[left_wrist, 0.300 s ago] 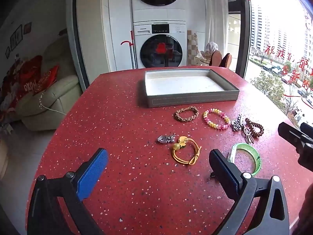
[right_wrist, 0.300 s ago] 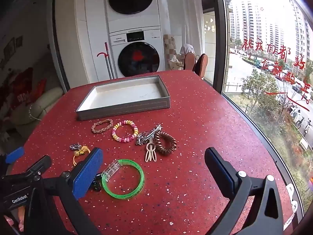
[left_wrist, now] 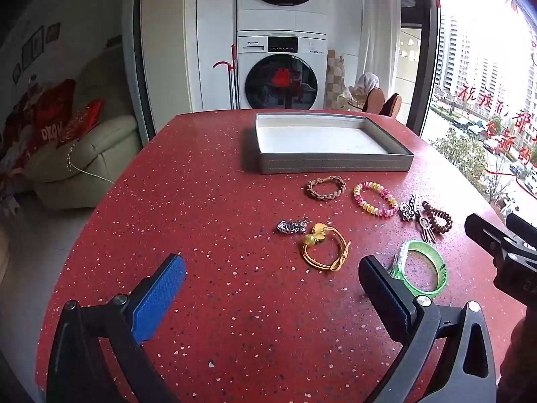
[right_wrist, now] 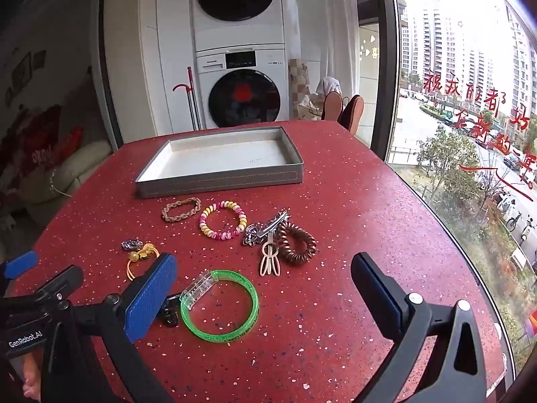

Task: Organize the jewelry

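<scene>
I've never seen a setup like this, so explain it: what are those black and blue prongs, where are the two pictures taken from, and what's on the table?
The prongs are two-finger grippers, one in each of a person's hands, each carrying a camera looking along its fingers. One picture comes from the left gripper, the other from the right gripper. Both are open and hold nothing. On the red table sit an empty tray and loose jewelry, including a green bangle, a beaded bracelet and a yellow cord bracelet.

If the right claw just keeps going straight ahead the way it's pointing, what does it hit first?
Probably the green bangle, lying just ahead between the open right claw fingers, left of centre. Depth is uncertain.
</scene>
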{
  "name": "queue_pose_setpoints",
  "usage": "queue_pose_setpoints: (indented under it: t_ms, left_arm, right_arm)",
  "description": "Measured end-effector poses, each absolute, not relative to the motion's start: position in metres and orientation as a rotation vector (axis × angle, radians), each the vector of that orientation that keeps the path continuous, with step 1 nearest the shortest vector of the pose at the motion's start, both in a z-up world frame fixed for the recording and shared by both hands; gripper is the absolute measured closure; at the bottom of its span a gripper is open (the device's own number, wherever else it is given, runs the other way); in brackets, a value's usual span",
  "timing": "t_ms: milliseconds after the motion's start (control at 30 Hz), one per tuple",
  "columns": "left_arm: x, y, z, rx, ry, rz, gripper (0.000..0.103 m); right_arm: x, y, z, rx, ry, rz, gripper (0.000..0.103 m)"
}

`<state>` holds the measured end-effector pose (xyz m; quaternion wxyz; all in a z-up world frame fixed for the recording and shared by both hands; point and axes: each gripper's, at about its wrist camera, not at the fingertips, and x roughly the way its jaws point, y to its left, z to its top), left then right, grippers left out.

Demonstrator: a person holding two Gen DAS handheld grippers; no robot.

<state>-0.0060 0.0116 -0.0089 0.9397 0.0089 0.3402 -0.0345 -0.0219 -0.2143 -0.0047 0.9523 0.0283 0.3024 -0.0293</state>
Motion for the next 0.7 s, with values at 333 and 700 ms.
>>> queue_pose_setpoints:
  t_ms: [333, 700]
  left_arm:
    - [-0.013, 0.004, -0.008, 0.046, 0.656, -0.054, 0.0]
    - [-0.014, 0.006, -0.01, 0.042, 0.675, -0.063, 0.0]
  right_arm:
    - [-0.034, -0.216, -0.011, 0.024, 0.609, -0.049, 0.0]
    - [-0.034, -0.216, -0.014, 0.023, 0.624, -0.051, 0.0]
